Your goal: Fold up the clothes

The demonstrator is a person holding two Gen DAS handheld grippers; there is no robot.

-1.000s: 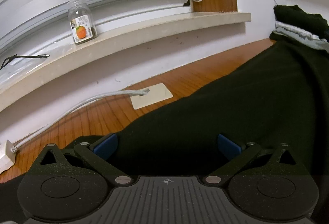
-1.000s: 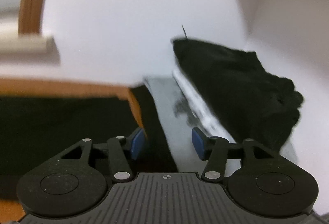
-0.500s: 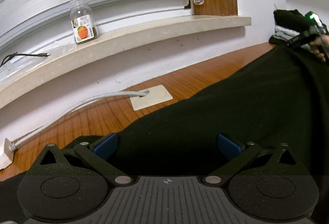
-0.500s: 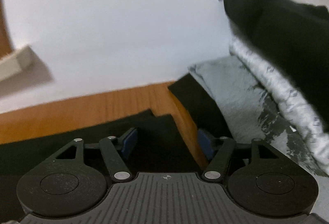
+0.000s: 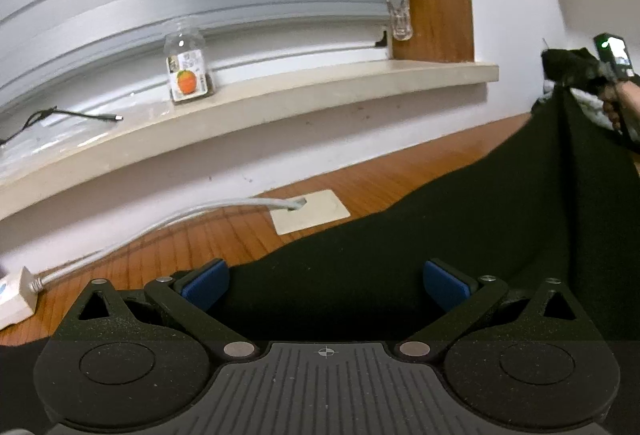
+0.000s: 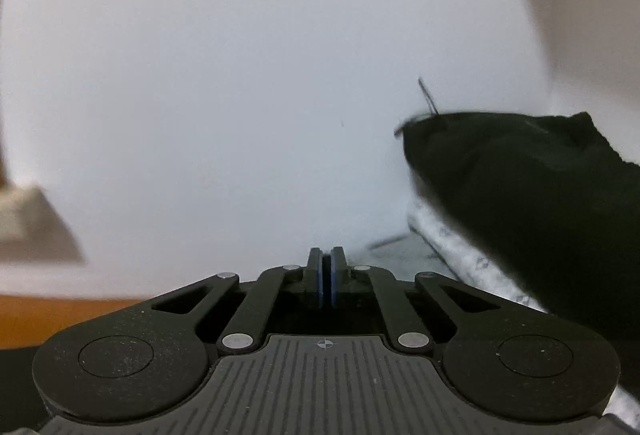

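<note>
Black garment [image 5: 460,235] on orange-brown wooden table [image 5: 360,187]; jar [image 5: 187,69] label shows an orange fruit.

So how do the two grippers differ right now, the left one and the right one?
The left gripper has its jaws spread wide, while the right gripper is pressed shut. The black garment merely lies between the left gripper's fingers, while the right gripper pinches it, pulling the cloth up into a peak. The left gripper faces the window sill, the right gripper a white wall. Both share the same black build and blue pads.
</note>
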